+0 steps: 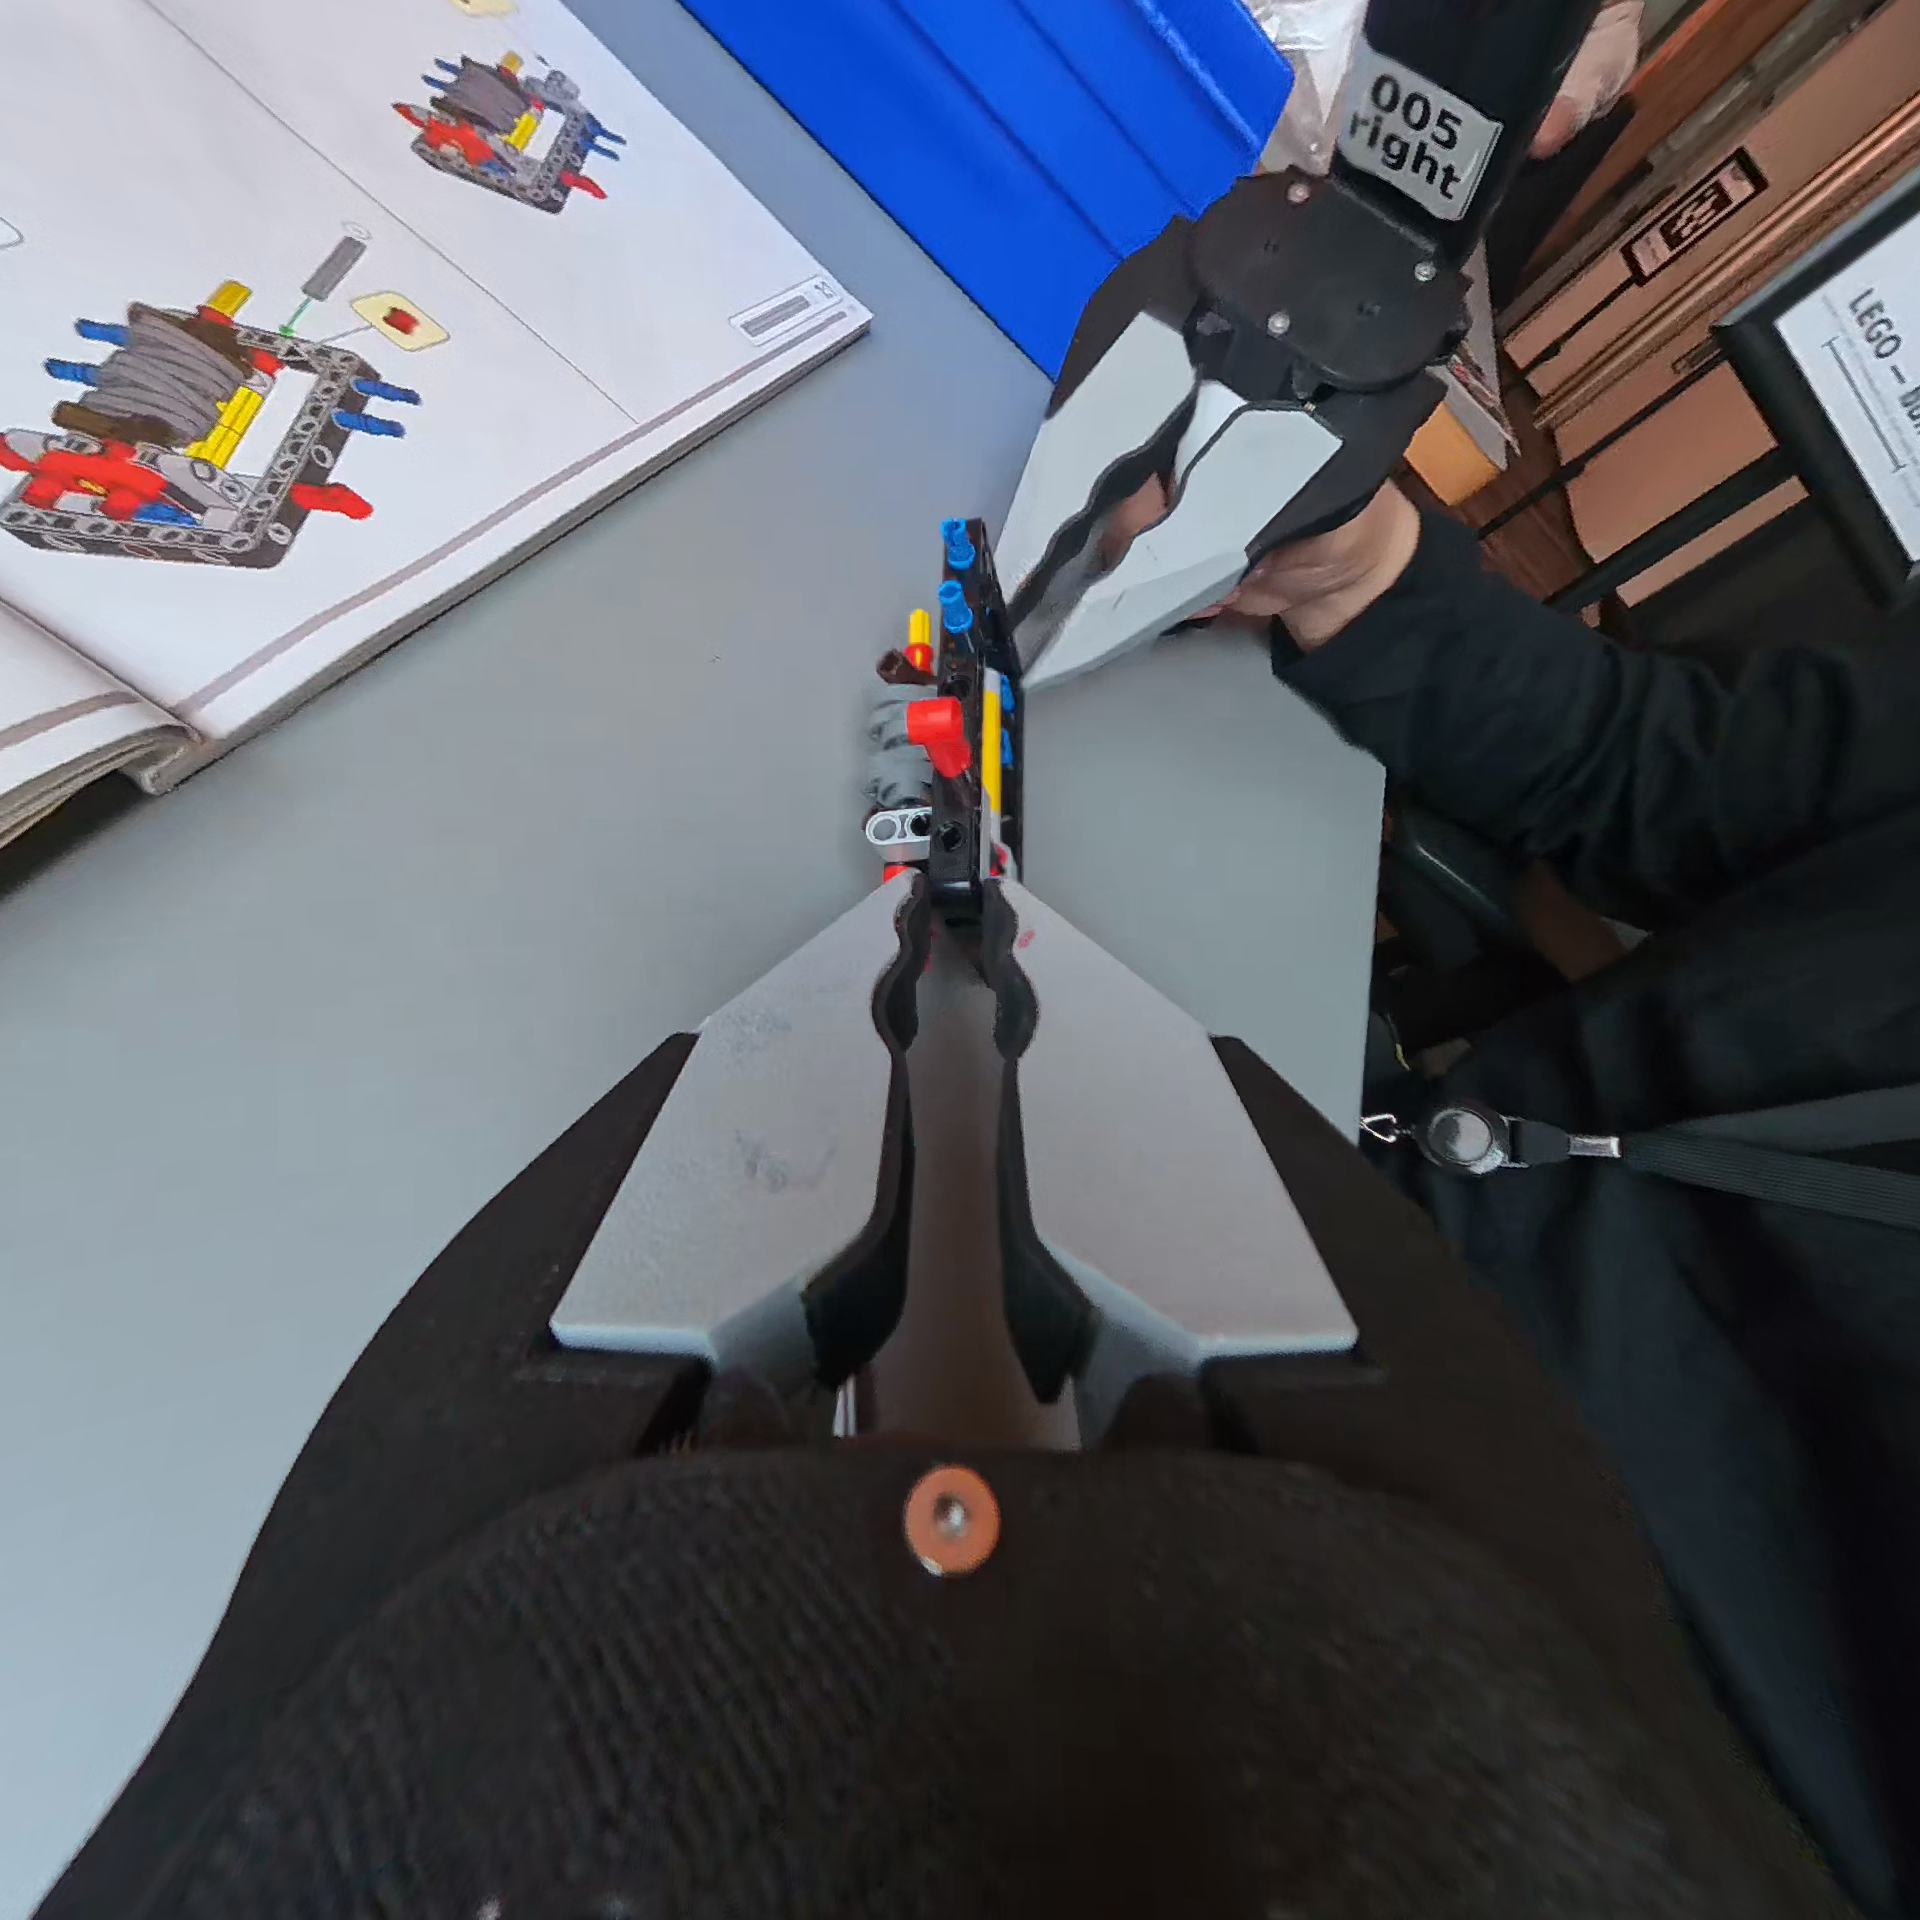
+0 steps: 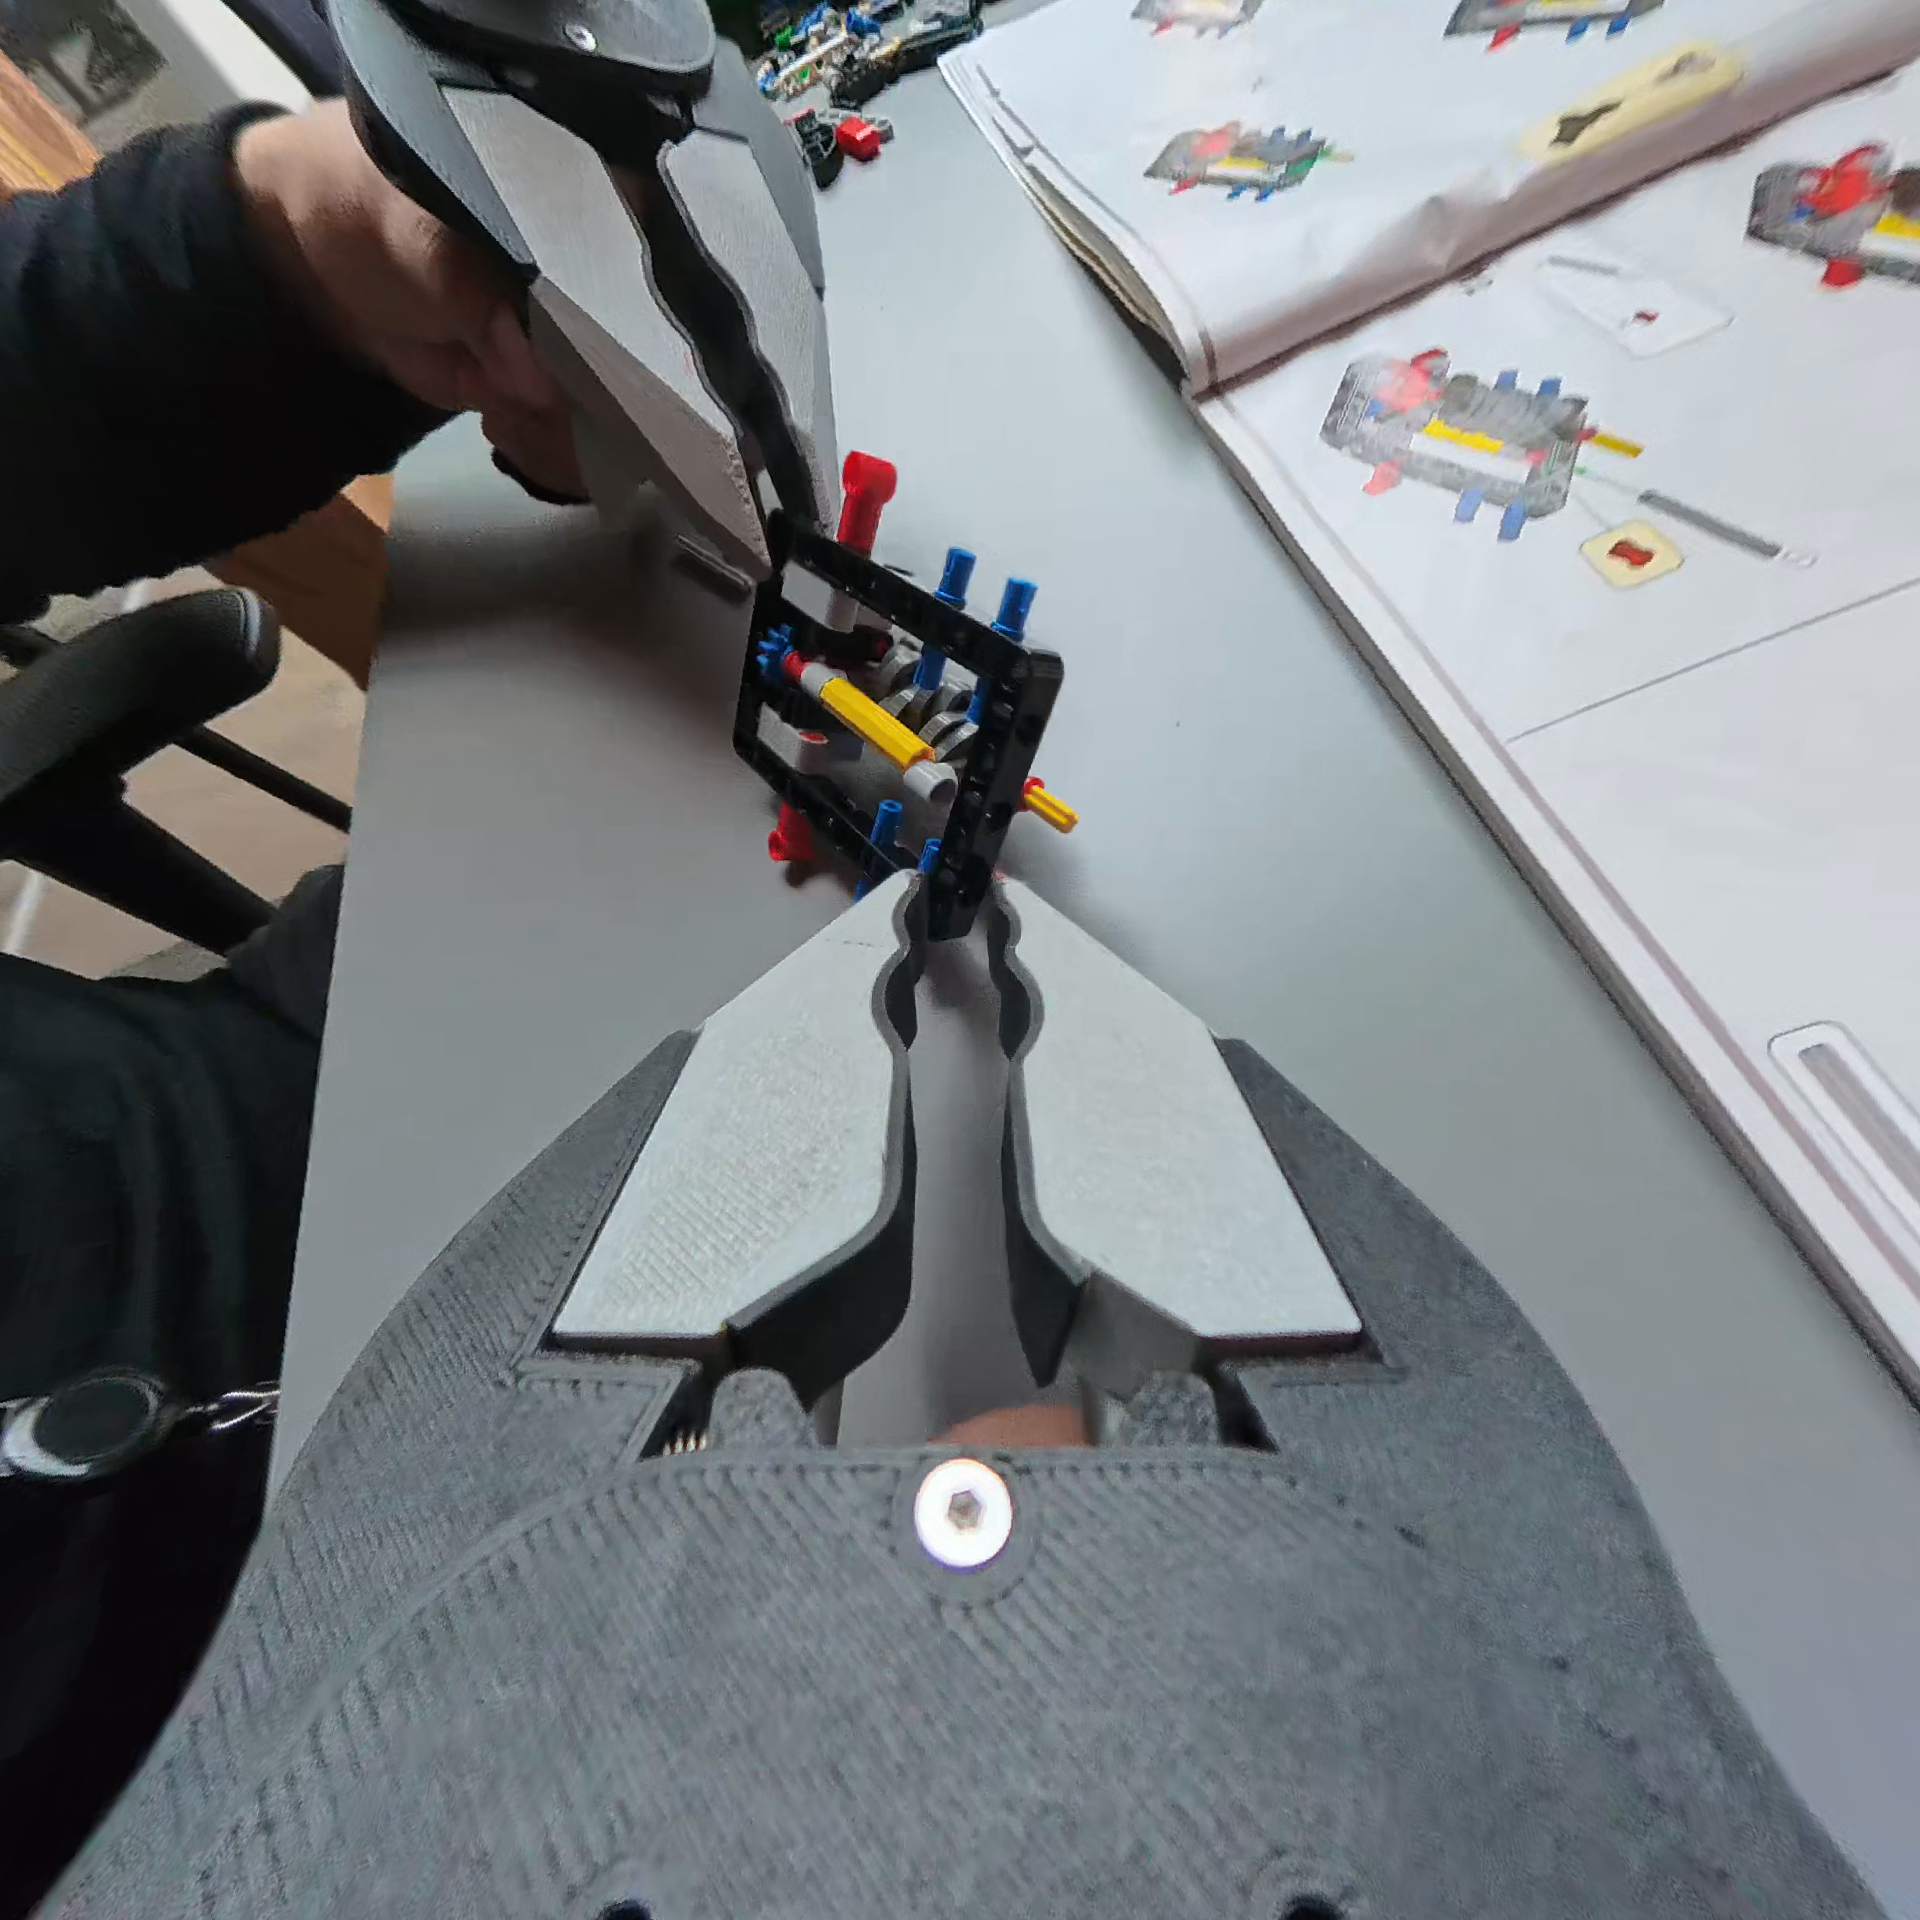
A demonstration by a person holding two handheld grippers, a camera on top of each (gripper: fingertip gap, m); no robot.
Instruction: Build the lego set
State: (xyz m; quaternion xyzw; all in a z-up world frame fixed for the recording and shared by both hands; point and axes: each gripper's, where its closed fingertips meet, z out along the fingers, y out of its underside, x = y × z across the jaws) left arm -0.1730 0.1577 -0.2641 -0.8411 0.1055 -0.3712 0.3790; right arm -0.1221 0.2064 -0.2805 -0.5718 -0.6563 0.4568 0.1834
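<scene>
The lego assembly (image 1: pixel 956 727) is a black rectangular frame with grey gears, a yellow axle, and blue and red pins; it also shows in the right wrist view (image 2: pixel 904 707). It stands on edge, tilted, over the grey table (image 1: pixel 520 935). My left gripper (image 1: pixel 956 904) is shut on the frame's near end. My right gripper (image 2: pixel 956 909) is shut on a frame corner. In the left wrist view the right gripper (image 1: pixel 1013 623) reaches in from the upper right to the far end. In the right wrist view the left gripper (image 2: pixel 784 520) grips the opposite corner.
An open instruction booklet (image 1: pixel 364 364) lies on the table, on the right in the right wrist view (image 2: pixel 1558 416). A blue bin (image 1: pixel 987 135) stands behind it. Loose lego parts (image 2: pixel 842 62) lie far off. The table edge, a black chair (image 2: pixel 125 686) and cardboard boxes (image 1: pixel 1662 364) are beside it. The tips of one gripper are about 8 cm away from the tips of the other.
</scene>
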